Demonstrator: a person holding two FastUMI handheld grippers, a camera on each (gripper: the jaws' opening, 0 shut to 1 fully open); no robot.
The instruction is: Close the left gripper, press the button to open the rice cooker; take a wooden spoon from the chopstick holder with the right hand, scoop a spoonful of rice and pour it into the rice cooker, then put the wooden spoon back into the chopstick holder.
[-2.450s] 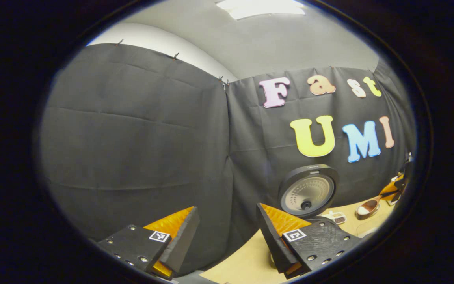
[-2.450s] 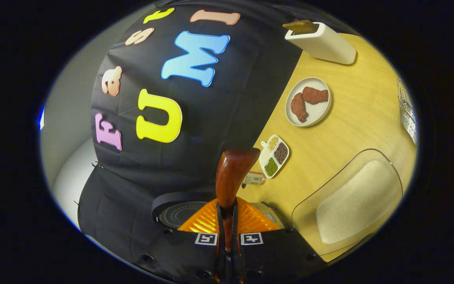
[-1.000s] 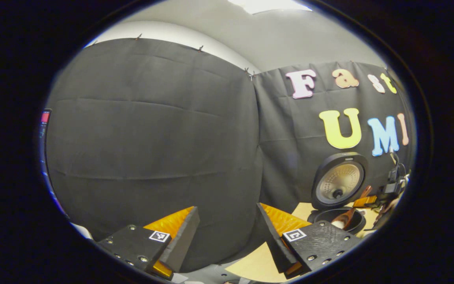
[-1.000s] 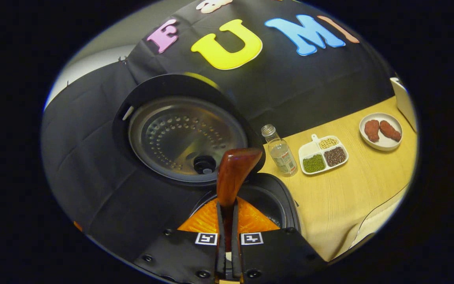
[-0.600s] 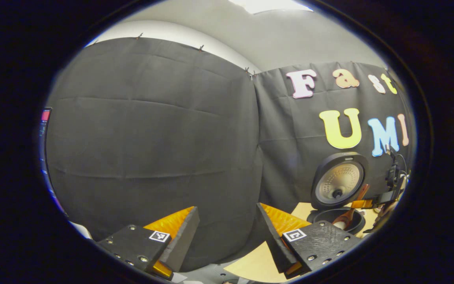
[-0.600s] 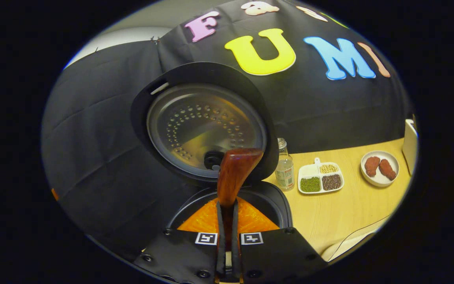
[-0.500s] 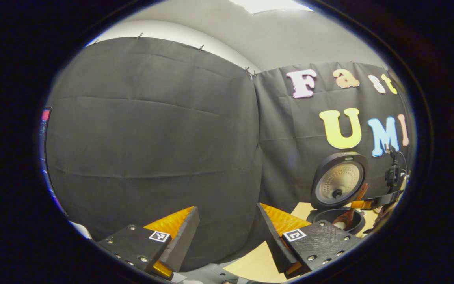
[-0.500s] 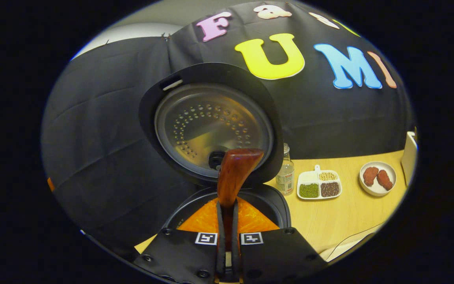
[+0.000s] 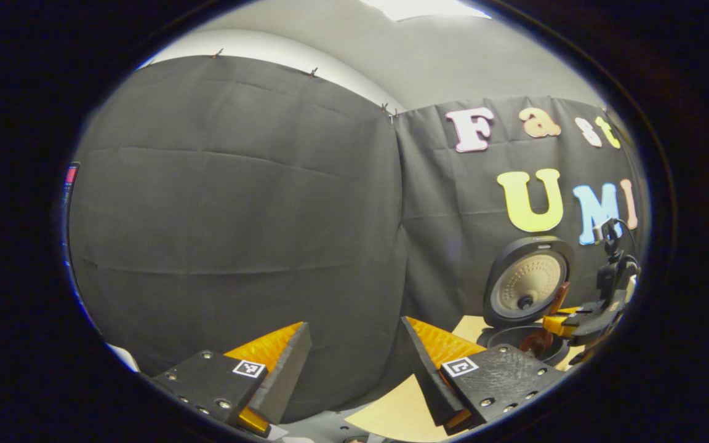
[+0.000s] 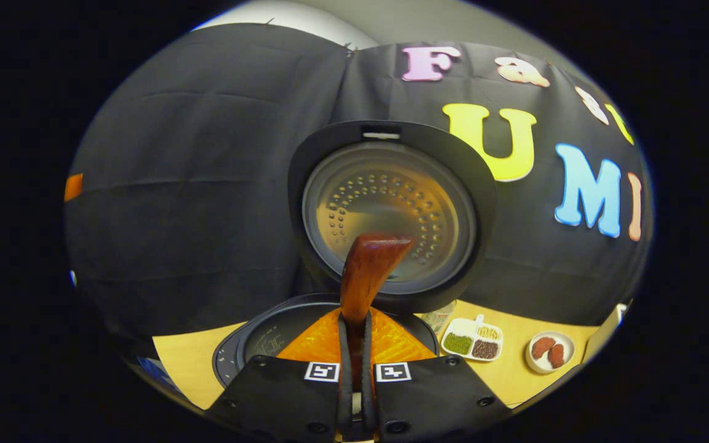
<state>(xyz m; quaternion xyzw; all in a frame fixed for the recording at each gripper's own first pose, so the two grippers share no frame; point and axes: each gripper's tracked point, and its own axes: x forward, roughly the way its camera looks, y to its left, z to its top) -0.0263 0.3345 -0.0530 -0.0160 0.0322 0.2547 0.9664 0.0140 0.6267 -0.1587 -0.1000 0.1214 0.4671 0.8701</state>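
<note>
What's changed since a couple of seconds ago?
The right gripper carried the wooden spoon from beside the rice tray to over the open rice cooker and tipped it. It stays shut on the spoon; the left gripper stays open, lid up.

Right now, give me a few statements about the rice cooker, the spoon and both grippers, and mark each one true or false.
1. The rice cooker lid stands open. True.
2. The right gripper is shut on the wooden spoon. True.
3. The left gripper is clamped on the spoon. False: it is open and holds nothing.
4. The divided dish sits inside the cooker. False: it lies on the table, beside the cooker.
</note>
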